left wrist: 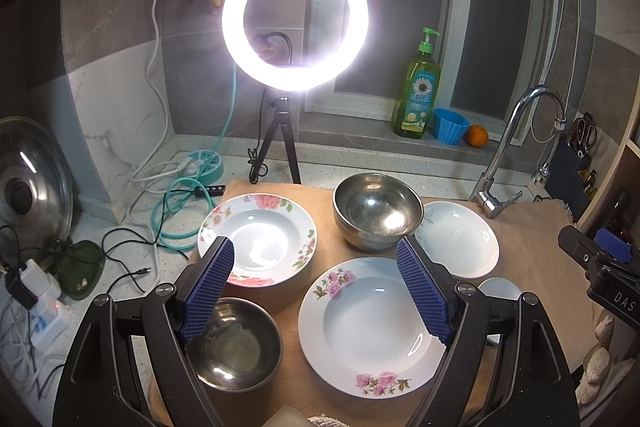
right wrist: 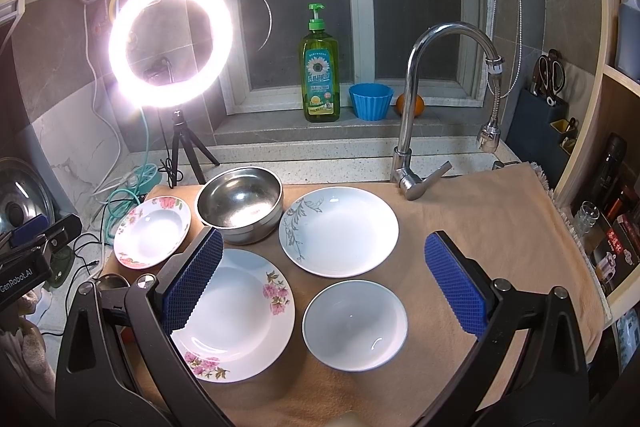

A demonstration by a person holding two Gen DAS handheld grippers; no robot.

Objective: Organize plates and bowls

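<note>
We hold both grippers up over the cloth [right wrist: 480, 219], left gripper [left wrist: 316, 283] and right gripper [right wrist: 324, 283] each spread wide and gripping nothing. Below sit two floral plates [left wrist: 372, 327] [left wrist: 258, 239], a leaf-sprig plate [right wrist: 339, 231], a small white bowl [right wrist: 355, 325] and a steel bowl [right wrist: 240, 203], all apart. Only the left view shows us the second steel bowl [left wrist: 236, 343] in full, near the front-left.

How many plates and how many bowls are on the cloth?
Flowery plates: 2
White plates: 2
Metal bowls: 2
Total: 6
</note>
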